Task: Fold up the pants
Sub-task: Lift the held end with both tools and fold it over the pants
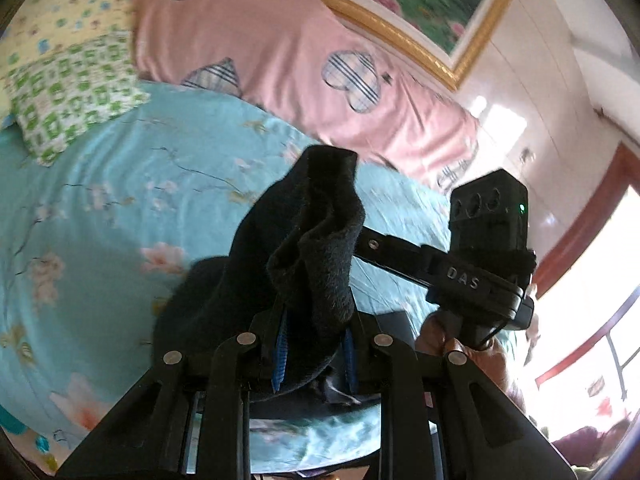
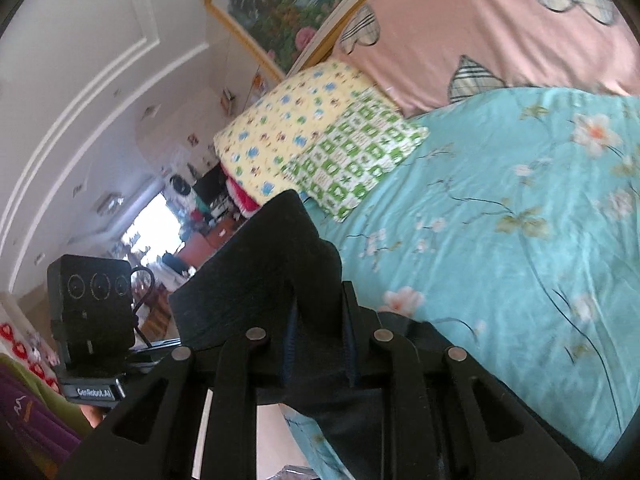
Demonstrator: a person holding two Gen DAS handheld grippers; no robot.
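your left gripper point(image 1: 316, 344) is clamped on a bunched fold of the black pants point(image 1: 304, 240), the cloth pinched between the blue pads point(image 1: 280, 360) and standing up above the jaws, lifted off the turquoise floral bedspread point(image 1: 120, 200). your right gripper point(image 2: 316, 344) also has black pants point(image 2: 272, 268) cloth squeezed between its fingers, the fabric rising in a broad flap ahead of it. in the left wrist view the other gripper's camera box point(image 1: 490, 212) sits just to the right of the raised cloth. beyond the pants lie a green-checked pillow point(image 1: 68, 96), a yellow patterned pillow point(image 2: 288, 120) and a pink cover with plaid hearts point(image 1: 280, 40), under a gold-framed floral picture point(image 1: 420, 0). both views are motion-blurred.
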